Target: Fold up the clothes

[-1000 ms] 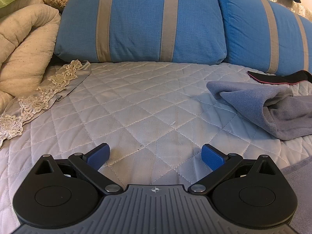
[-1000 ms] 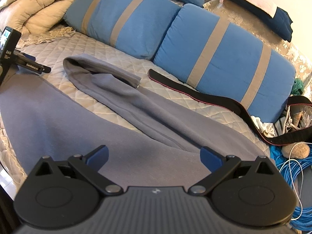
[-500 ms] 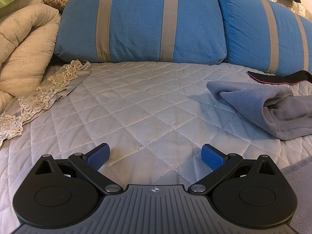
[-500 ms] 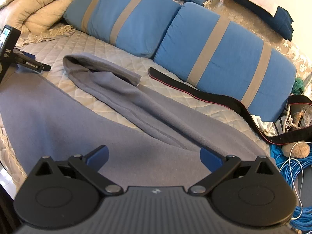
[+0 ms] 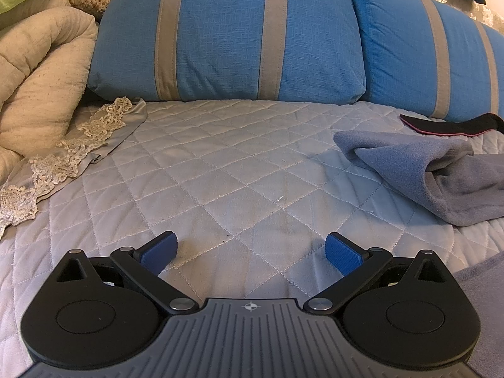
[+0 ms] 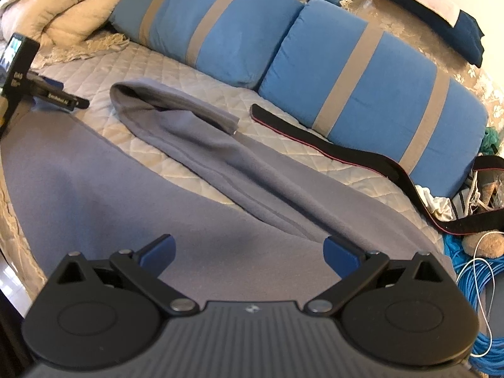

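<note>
A grey fleece garment (image 6: pixel 157 208) lies spread on the quilted bed, one long sleeve (image 6: pixel 201 132) stretched toward the pillows. My right gripper (image 6: pixel 249 252) hovers open just above the garment's body, nothing between its blue pads. In the left wrist view the sleeve's bunched end (image 5: pixel 419 170) lies to the right, and a garment edge (image 5: pixel 482 274) shows at the lower right. My left gripper (image 5: pixel 250 253) is open over bare quilt (image 5: pixel 220 163), apart from the cloth. The left gripper's body (image 6: pixel 28 82) shows at the far left of the right wrist view.
Two blue pillows with grey stripes (image 5: pixel 226 34) (image 6: pixel 371 82) line the back. A beige rolled duvet (image 5: pixel 37 82) and lace-edged cloth (image 5: pixel 78 145) sit at the left. A black strap (image 6: pixel 334 154) lies beside the pillows. Blue cable coils (image 6: pixel 472 286) lie off the bed's right edge.
The right gripper has drifted slightly, shifting its view of the garment a little. The left gripper has stayed still. Both remain open.
</note>
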Motion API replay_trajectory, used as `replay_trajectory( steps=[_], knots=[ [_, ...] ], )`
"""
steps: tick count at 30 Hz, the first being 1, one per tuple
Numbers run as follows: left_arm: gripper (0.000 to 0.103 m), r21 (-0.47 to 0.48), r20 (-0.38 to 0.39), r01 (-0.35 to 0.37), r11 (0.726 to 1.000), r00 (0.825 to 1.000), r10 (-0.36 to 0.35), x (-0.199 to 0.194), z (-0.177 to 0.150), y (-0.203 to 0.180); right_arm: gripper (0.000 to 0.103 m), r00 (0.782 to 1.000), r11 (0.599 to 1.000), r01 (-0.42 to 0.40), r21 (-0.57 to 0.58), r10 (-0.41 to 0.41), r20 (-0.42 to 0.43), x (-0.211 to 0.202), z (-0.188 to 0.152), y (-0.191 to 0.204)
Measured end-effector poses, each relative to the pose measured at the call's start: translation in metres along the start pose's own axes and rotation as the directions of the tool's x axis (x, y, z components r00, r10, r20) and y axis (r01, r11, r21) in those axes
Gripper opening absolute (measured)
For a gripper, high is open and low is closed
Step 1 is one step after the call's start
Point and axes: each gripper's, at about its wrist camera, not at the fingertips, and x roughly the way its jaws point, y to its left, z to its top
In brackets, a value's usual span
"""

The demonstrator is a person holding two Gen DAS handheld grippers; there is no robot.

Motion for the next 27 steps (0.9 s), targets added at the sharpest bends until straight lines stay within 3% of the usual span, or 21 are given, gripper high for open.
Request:
replay_trajectory(
  steps=[4, 10, 13, 15, 18, 22, 27],
  knots=[
    [0.103, 0.003, -0.012, -0.004, 1.0, 1.0, 0.004, 0.002, 0.003, -0.001, 0.103, 1.0, 1.0, 0.006, 0.001, -0.006, -0.01, 0.003, 0.0, 0.001],
    [0.103, 0.186, -0.059, -0.009, 0.983, 0.998, 0.02, -0.031, 0.031, -0.019, 0.103, 1.0, 1.0, -0.009, -0.004, 0.009, 0.013, -0.003, 0.0, 0.002],
    [0.103, 0.216, -0.049, 0.112, 0.97, 0.993, -0.104, -0.05, 0.053, -0.039, 0.103, 1.0, 1.0, -0.016, -0.012, 0.016, 0.014, -0.003, 0.001, 0.004],
    [0.103, 0.251, -0.041, 0.145, 0.957, 0.989, -0.139, -0.056, 0.068, -0.064, 0.103, 1.0, 1.0, -0.024, -0.009, 0.024, 0.018, -0.004, 0.003, 0.006],
    [0.103, 0.393, -0.02, 0.194, 0.899, 0.979, -0.203, -0.054, 0.084, -0.115, 0.103, 0.998, 0.999, -0.043, 0.0, 0.043, 0.036, -0.009, 0.008, 0.008],
    [0.103, 0.539, 0.041, 0.089, 0.838, 0.99, -0.132, -0.032, 0.097, -0.177, 0.103, 0.996, 0.998, -0.066, -0.001, 0.065, 0.055, -0.015, 0.01, 0.011],
    [0.1, 0.698, 0.062, 0.034, 0.716, 0.992, -0.107, 0.0, 0.096, -0.228, 0.103, 0.995, 0.996, -0.084, 0.013, 0.083, 0.06, -0.021, 0.01, 0.008]
  ],
)
